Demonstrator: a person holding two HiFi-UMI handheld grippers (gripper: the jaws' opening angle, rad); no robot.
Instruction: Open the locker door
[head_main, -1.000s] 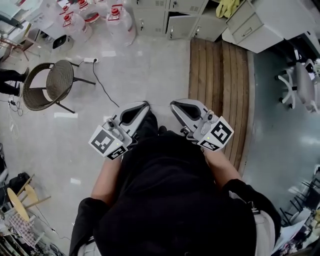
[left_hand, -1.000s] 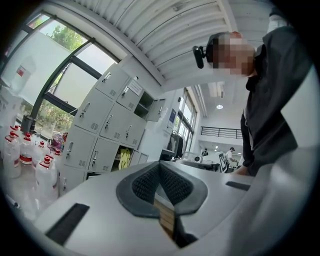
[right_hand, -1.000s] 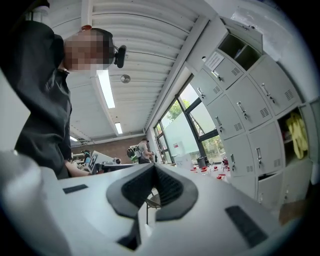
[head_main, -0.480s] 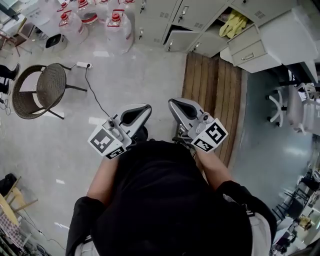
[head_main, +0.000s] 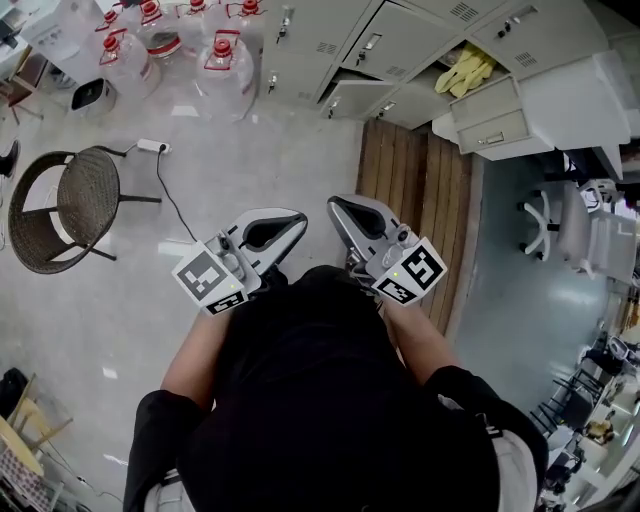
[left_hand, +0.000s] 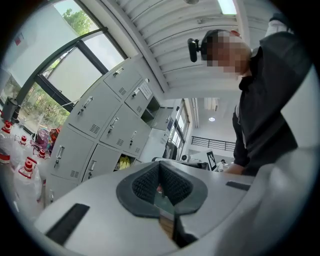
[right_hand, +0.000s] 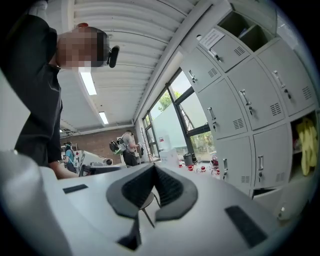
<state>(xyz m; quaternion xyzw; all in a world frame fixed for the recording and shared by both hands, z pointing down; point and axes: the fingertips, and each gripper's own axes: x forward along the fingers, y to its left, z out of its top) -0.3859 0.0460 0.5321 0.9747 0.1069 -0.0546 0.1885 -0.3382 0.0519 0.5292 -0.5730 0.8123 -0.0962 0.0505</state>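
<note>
Nearest, at torso front: left gripper (head_main: 285, 222) and right gripper (head_main: 342, 212), side by side, each with jaws pressed together on nothing. Beyond, on the floor — wooden slat platform (head_main: 415, 190), ahead of the right gripper. Farthest: grey lockers (head_main: 395, 40), well apart from both grippers; one low locker door (head_main: 350, 97) ajar, yellow gloves (head_main: 466, 68) in a compartment to its right.

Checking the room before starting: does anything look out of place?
One low locker door looks ajar, tilted out from the row. Just right of it, yellow gloves lie exposed, with no door shut over them.
</note>
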